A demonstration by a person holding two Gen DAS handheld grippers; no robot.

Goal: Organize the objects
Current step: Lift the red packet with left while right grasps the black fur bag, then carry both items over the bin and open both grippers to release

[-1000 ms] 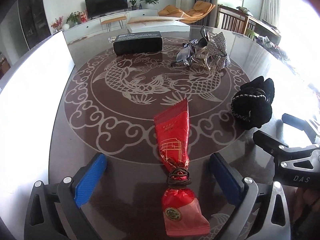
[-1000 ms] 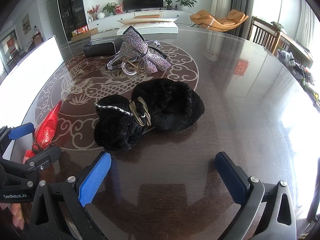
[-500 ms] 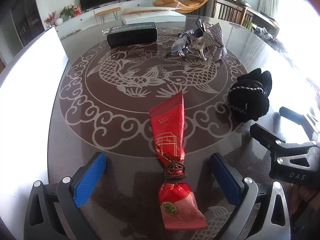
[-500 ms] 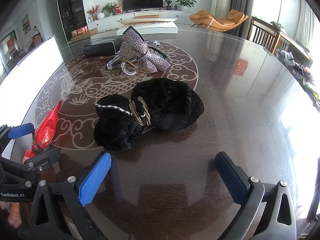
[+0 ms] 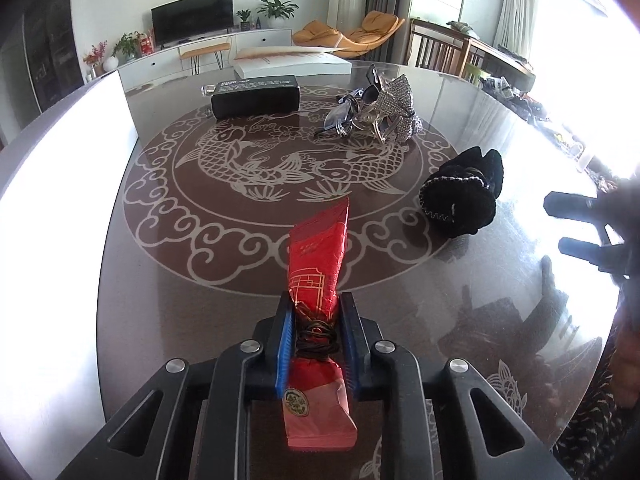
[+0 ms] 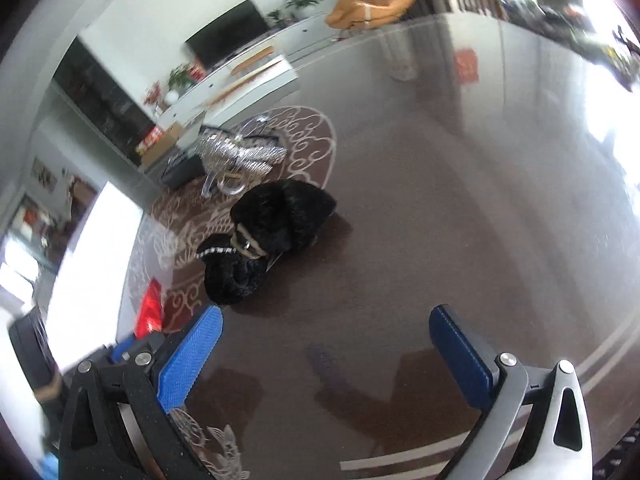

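Left wrist view, counter: a dark glossy round counter (image 5: 120, 288) with a pale fish medallion is filling the frame.
Left wrist view, red packet: a long red foil packet (image 5: 318, 276), tied at a narrow waist with dark cord, is lying near the counter's near edge and pointing toward the centre.
Left wrist view, left gripper: the left gripper (image 5: 316, 342) has just been closing, and its blue fingers (image 5: 285, 354) are now pressing on the packet's corded waist from both sides.
Left wrist view, handling: the packet is looking light and crinkly, soft in the body and slippery on its foil. The corded waist is probably the firmest hold; the free ends may droop or swing when lifted.
Left wrist view, other items: a black furry scrunchie (image 5: 464, 200) is sitting toward the right edge, with a sparkly hair clip (image 5: 390, 110) and a black case (image 5: 256, 94) toward the far edge.
Right wrist view, right gripper: the picture is tilted and blurred. The right gripper (image 6: 324, 356) is hanging over bare counter with its blue fingers (image 6: 192, 354) spread wide and nothing between them.
Right wrist view, surroundings: the scrunchie (image 6: 276, 236) is lying beyond the fingers, near but apart, and the red packet (image 6: 150, 314) is showing at the left.
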